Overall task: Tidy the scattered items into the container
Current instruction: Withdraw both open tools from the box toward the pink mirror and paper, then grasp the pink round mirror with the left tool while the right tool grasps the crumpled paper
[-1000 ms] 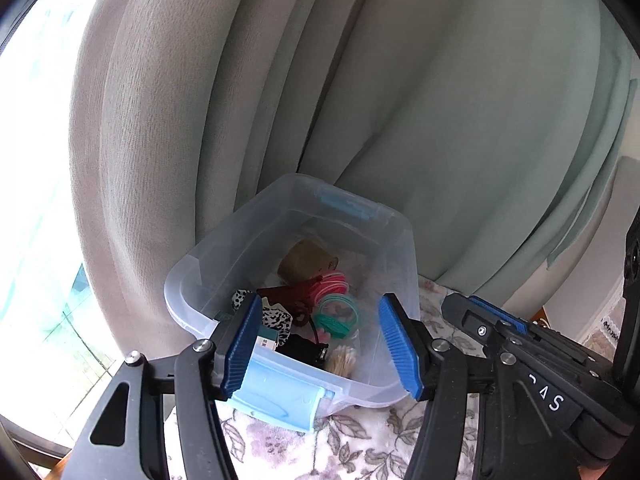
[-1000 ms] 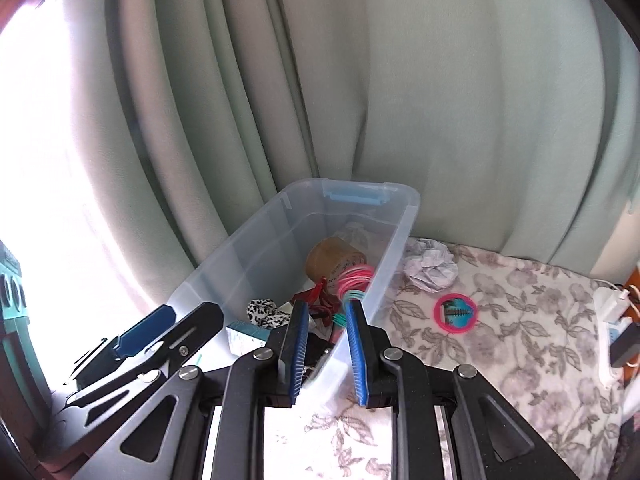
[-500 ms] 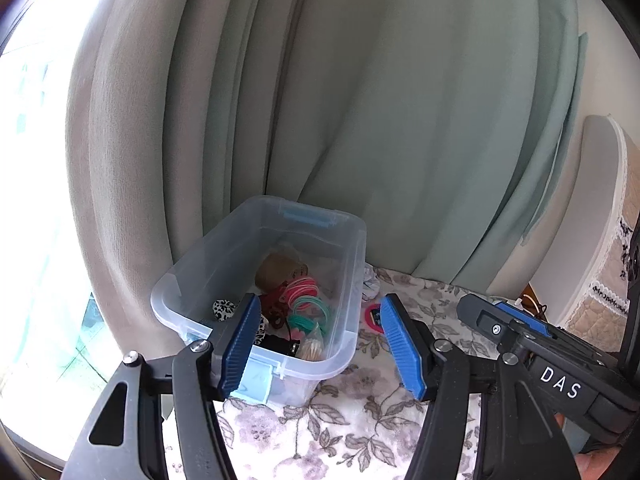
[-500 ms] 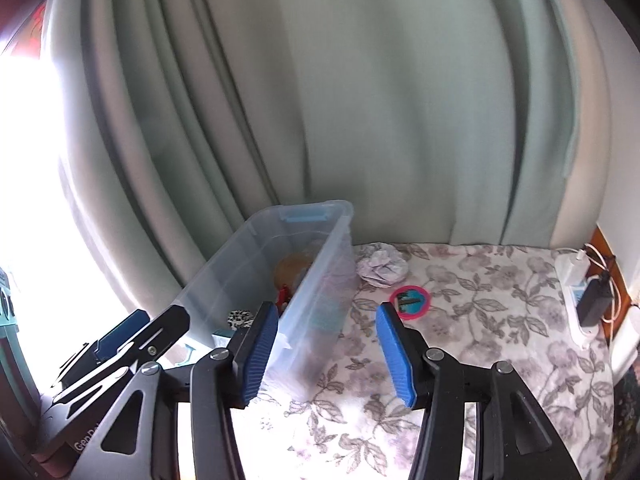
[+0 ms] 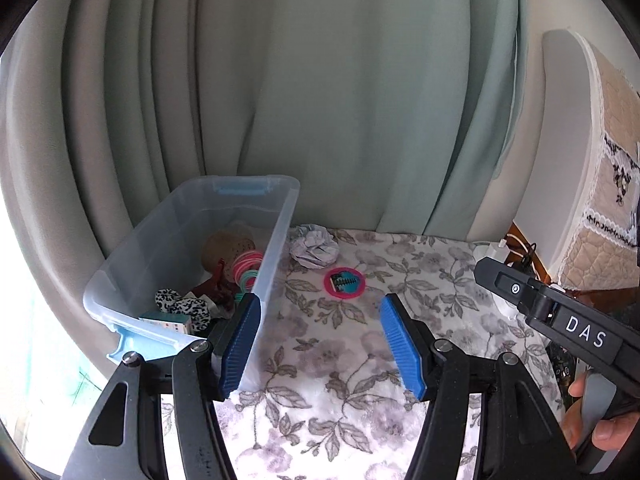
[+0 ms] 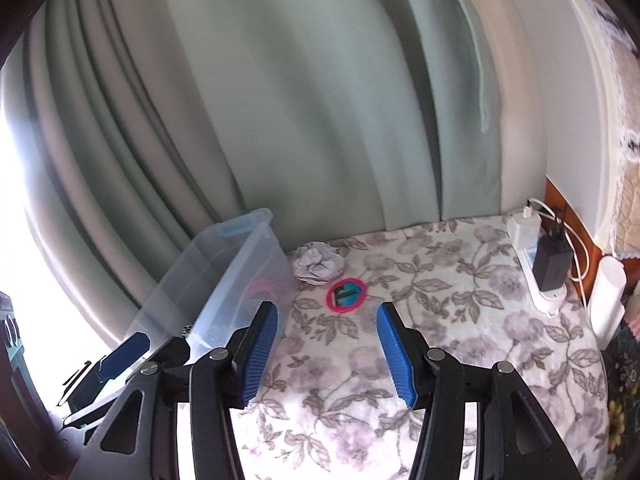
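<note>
Only legible text: "DAS" on the side of my right claw (image 5: 584, 336); I hold its handle in my hand (image 5: 600, 424). Left claw (image 5: 320, 346): jaws about half open, nothing between them. Right claw (image 6: 326, 350): jaws just opened to about half, also empty.

Count: one clear bin (image 5: 280, 216) with blue latches, holding a mixed pile: pink and teal bands (image 5: 246, 266), a leopard-print piece (image 5: 180, 304), a small box (image 5: 166, 322), a brown round thing; can't count the rest. Two items loose outside the bin: one crumpled paper ball (image 6: 318, 264) just beside the bin's wall, one pink ring (image 6: 346, 295) with a dark item inside it, near the ball, ahead of both claws.

Surface: floral cloth (image 6: 440, 320), grey on white. Pale green curtain (image 5: 340, 100) behind. At right: one power strip (image 6: 540, 280) with a white and a black plug, one white cylinder (image 6: 608, 300).
</note>
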{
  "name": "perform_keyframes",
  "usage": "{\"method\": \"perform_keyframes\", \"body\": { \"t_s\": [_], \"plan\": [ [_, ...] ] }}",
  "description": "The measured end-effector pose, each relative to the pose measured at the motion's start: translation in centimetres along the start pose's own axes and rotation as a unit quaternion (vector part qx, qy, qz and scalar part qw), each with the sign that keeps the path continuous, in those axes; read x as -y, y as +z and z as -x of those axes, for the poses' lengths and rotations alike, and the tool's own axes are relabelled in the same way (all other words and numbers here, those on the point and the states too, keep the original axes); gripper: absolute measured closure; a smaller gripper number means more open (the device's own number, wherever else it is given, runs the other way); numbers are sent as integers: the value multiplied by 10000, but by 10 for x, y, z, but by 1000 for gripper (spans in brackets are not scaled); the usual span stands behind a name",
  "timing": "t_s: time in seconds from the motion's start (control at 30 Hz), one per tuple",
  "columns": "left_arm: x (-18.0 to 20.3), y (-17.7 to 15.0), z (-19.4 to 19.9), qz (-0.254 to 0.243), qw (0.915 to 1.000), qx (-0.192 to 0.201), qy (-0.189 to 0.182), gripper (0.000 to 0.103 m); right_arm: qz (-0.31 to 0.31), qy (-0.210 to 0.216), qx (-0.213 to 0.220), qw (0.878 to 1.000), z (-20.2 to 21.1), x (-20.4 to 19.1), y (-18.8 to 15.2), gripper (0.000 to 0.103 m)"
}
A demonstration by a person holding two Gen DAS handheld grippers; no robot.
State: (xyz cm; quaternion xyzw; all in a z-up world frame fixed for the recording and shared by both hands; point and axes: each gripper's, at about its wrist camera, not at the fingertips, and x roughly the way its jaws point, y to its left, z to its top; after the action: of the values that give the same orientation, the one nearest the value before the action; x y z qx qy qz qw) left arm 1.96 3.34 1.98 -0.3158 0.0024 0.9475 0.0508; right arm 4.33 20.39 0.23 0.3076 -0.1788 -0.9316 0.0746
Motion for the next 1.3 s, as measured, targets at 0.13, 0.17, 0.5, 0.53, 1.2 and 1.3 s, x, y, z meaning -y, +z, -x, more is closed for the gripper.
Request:
{"method": "perform_keyframes", "body": {
  "t_s": [0.13, 0.17, 0.5, 0.53, 1.2, 1.3],
  "plan": [
    [17, -6, -25, -191, 9995, -230, -117, 39, -259, -98, -136, 9995, -14, 27, -5, 47],
    [21, -7, -31, -222, 9992, -281, -152, 39, -314, -125, -166, 9993, -18, 33, -5, 47],
    [41, -14, -116, -203, 9965, -814, -65, 39, -555, -541, -620, 9951, -75, 84, -6, 47],
    [42, -14, -126, -201, 9962, -843, -34, 39, -525, -584, -696, 9945, -83, 88, -5, 47],
    [29, -11, -276, 253, 9903, -1348, 225, 27, -247, -706, -1200, 9899, -194, 120, 6, 45],
    [31, -10, -281, 218, 9900, -1359, 296, 23, -147, -675, -1204, 9903, -204, 119, 10, 45]
  ]
}}
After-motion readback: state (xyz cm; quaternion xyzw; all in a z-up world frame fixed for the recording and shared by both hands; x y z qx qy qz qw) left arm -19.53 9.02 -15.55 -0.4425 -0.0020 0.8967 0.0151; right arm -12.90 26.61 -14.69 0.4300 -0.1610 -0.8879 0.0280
